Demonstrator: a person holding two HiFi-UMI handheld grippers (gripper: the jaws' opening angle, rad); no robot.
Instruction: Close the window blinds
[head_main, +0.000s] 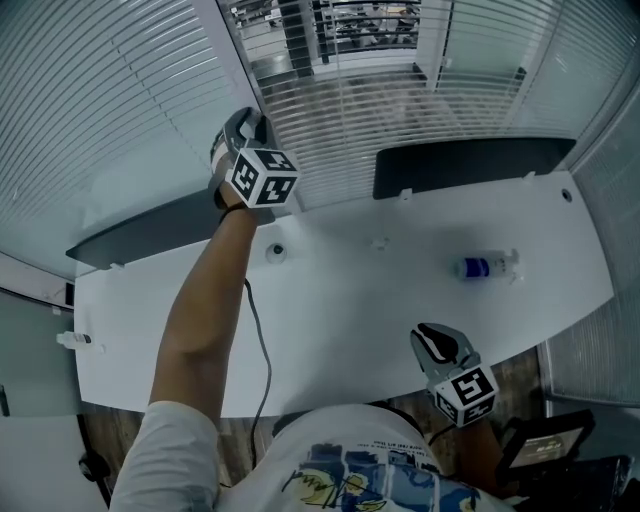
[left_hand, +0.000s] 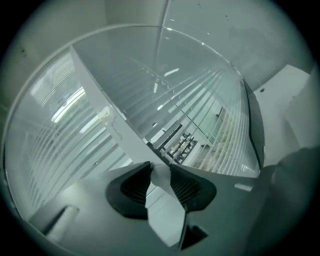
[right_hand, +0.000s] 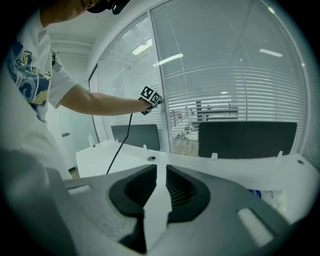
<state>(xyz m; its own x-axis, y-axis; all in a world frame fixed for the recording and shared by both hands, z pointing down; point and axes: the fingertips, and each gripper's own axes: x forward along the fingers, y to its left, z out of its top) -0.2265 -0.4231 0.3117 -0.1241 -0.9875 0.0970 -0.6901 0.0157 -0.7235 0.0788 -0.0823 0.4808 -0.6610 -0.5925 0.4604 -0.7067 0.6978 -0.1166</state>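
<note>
Reaching to the far window frame, the left gripper (head_main: 248, 124) (left_hand: 160, 172) has its jaws clamped on a pale blind wand (left_hand: 160, 177). The window blinds (head_main: 385, 110) hang beyond the white desk (head_main: 340, 300), their slats tilted enough to show the room behind. Near the person, the right gripper (head_main: 432, 341) (right_hand: 161, 170) hovers over the desk's near edge, its 2 jaws narrowly apart with nothing between them. A bottle (head_main: 487, 266) lies at the right

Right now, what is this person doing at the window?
A person stands at a white desk, reaching the left hand-held gripper up to the window blinds. Its jaws pinch a pale piece there, probably the tilt wand. The middle slats are open enough to see through. The right hand-held gripper hangs low by the desk edge, empty.
</note>
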